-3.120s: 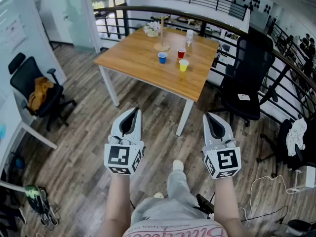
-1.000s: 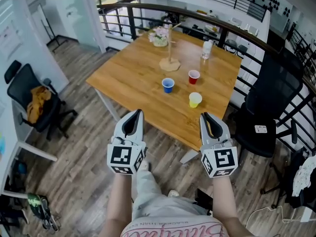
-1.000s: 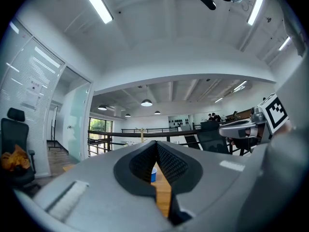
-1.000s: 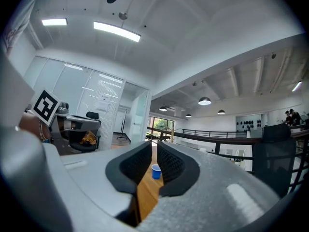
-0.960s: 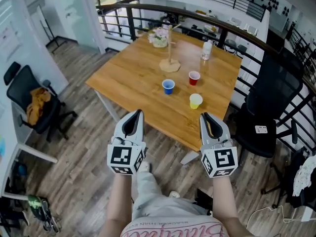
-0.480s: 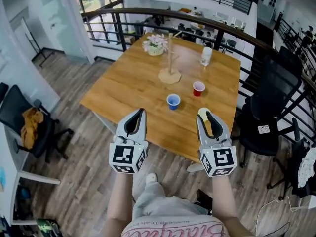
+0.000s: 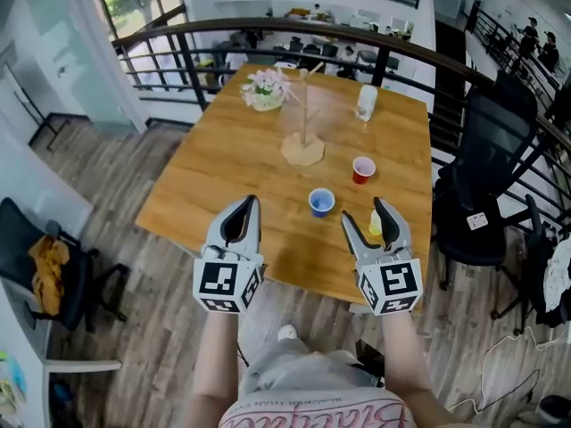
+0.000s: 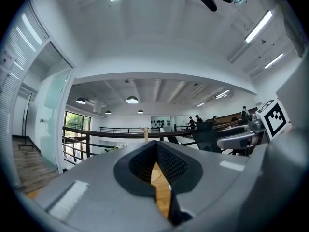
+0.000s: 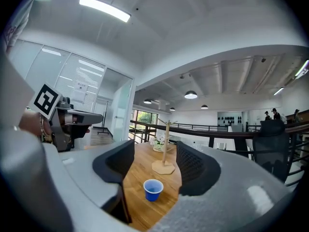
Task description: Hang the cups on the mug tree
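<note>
**A:** Between the fingers (image 9: pixel 195 170) of the right gripper (image 9: pixel 153 164), what is there?

**B:** Nothing held. They have just been opening and stand released. The blue cup (image 9: pixel 153 189) shows through the gap, upright on the surface (image 7: pixel 223 176) a little ahead, untouched. The left gripper (image 7: pixel 239 210) has its fingers clenched together on nothing.

**A:** And the other cups?

**B:** The yellow cup (image 7: pixel 375 227) sits just beyond the right gripper, half hidden by it. The red cup (image 7: pixel 363 169) is farther on, nearer the mug tree (image 7: pixel 303 136), whose pegs are bare.

**A:** How will they handle?

**B:** Small, light and thin-walled, I'd judge, so easy to tip or crush. I see no handles, so I'd pinch the rim gently, one finger inside, then turn it over a peg.
</note>
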Demonstrator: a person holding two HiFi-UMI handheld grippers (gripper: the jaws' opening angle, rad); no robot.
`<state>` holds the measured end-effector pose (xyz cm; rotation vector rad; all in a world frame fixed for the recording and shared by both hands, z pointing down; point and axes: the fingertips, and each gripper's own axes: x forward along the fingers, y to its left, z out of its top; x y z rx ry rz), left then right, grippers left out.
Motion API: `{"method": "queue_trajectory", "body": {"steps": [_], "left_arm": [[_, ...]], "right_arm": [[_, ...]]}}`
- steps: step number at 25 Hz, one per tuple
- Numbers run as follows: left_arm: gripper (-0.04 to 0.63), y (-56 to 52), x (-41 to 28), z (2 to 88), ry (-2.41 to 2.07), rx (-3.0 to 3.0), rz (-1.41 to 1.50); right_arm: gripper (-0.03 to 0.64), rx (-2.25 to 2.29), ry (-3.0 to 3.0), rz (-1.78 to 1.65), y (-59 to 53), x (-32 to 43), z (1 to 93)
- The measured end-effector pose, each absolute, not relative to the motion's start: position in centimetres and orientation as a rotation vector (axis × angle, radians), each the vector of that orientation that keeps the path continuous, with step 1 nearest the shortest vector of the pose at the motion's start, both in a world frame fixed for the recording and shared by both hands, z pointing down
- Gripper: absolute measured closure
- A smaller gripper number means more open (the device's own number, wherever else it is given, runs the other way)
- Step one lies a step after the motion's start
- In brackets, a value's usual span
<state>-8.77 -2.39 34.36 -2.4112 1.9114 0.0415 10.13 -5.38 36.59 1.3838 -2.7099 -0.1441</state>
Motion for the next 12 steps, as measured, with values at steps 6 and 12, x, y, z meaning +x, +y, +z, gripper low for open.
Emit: {"method": "queue_trajectory", "body": {"steps": [6, 12], "left_arm": [[0.584, -4.1, -10.5, 36.6, 1.880, -2.479, -0.004], [0.584, -5.0, -11.2, 38.9, 1.911, -2.512, -0.029]], "right_arm": [[0.350, 1.399, -2.679, -0.044, -7.2, 7.5, 39.8], [0.350, 1.406, -2.627, 0.056, -9.4, 6.5, 44.2]]}}
